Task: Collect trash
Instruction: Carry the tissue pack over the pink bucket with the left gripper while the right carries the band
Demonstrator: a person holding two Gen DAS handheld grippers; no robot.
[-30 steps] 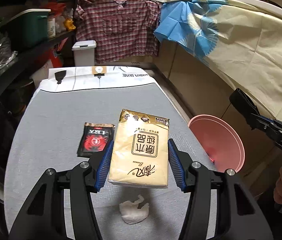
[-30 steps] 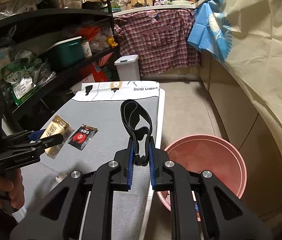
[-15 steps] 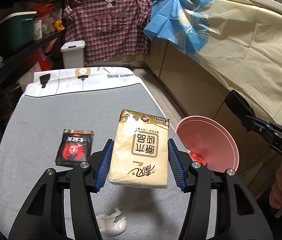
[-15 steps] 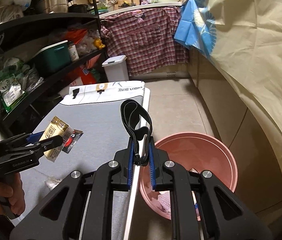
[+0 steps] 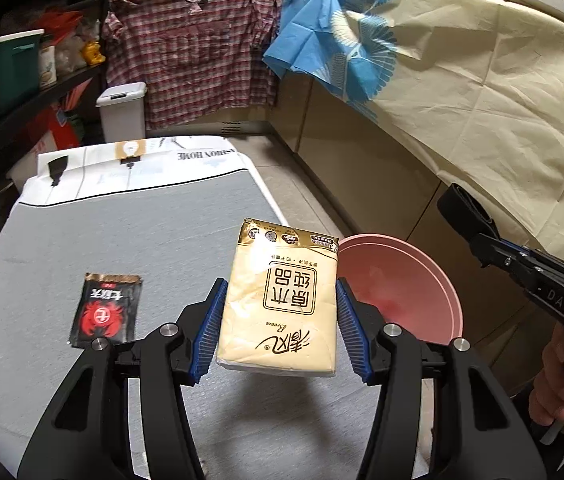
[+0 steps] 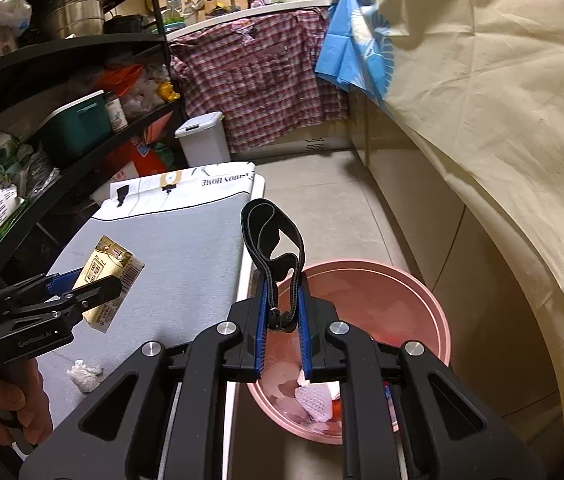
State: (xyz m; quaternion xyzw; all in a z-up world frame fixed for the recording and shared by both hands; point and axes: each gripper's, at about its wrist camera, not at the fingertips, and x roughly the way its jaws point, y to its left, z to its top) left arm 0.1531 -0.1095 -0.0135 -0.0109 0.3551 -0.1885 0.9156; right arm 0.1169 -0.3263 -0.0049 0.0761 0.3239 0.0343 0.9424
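Both grippers clamped: left [image 5: 277, 332] on tissue pack [image 5: 282, 300], right [image 6: 282, 328] on strap [image 6: 271, 240]

Plaid shirt [image 5: 197, 56], red and white check, hung from the white counter edge. Blue patterned cloth [image 5: 334, 44] beside it, adjoining a cream sheet [image 5: 482, 92] draped over the cabinets. White lidded bin [image 6: 201, 140] on the floor below the shirt. Black shelving unit [image 6: 81, 52]: steel pots [image 6: 75, 8] on top, green storage box [image 6: 77, 124] with white lid and a small yellow figure [image 6: 167, 91] on the middle shelf, bagged goods lower left. Beige tiled floor [image 6: 322, 200].
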